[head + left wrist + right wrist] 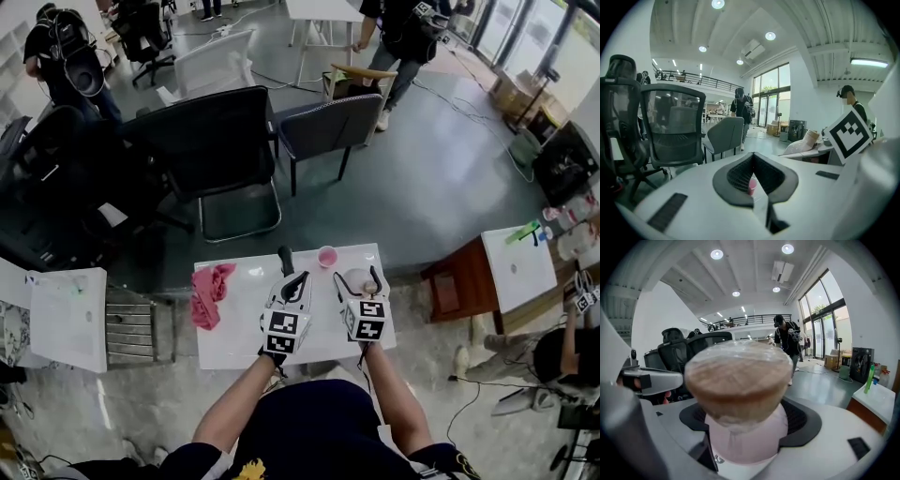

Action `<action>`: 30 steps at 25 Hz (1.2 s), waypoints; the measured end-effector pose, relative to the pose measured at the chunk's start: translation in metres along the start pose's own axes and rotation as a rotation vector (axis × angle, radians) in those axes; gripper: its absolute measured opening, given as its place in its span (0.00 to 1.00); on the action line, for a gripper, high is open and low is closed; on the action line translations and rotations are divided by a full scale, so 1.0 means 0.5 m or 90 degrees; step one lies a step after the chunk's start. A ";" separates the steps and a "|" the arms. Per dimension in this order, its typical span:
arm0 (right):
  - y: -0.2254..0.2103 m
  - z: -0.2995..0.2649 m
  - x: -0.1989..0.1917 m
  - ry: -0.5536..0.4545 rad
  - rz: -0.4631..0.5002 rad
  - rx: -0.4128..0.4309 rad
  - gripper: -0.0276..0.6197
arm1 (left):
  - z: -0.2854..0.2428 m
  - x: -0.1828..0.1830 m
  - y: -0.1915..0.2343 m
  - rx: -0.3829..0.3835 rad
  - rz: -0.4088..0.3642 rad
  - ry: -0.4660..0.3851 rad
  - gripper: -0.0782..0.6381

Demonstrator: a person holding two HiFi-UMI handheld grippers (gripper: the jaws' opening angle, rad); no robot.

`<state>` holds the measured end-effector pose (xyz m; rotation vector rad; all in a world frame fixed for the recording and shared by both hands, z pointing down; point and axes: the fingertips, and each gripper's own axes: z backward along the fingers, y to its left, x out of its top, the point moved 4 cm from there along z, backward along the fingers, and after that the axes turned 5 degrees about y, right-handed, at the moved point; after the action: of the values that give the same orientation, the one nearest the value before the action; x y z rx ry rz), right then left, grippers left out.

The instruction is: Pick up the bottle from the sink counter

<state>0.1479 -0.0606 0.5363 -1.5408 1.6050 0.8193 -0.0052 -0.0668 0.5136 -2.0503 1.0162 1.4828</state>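
In the head view a pale pink bottle with a brownish, film-wrapped end sits between the fingers of my right gripper, just above the white table. Seen from the right gripper view, the bottle fills the middle, and the right gripper is shut on its pink body. My left gripper hovers beside it to the left, shut and holding nothing. In the left gripper view the left gripper shows its dark pads meeting, with a small pink cup glimpsed beyond them.
A pink cloth lies at the table's left and the pink cup stands at its far edge. Black office chairs and a grey chair stand beyond. White side tables and a brown cabinet flank it.
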 end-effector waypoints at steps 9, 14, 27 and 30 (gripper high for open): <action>0.073 0.043 0.050 -0.036 0.017 0.029 0.71 | 0.070 0.023 0.047 0.035 0.007 -0.021 0.13; 0.119 0.065 0.080 -0.053 0.024 0.054 0.71 | 0.123 0.033 0.077 0.058 0.021 -0.038 0.13; 0.195 0.103 0.133 -0.081 0.043 0.095 0.71 | 0.195 0.081 0.124 0.093 0.015 -0.082 0.13; 0.203 0.114 0.147 -0.087 0.040 0.097 0.71 | 0.202 0.094 0.126 0.095 0.006 -0.093 0.13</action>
<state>0.0525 -0.0426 0.4387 -1.3054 1.5836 0.7991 -0.1089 -0.0526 0.4399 -1.8100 1.0455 1.4899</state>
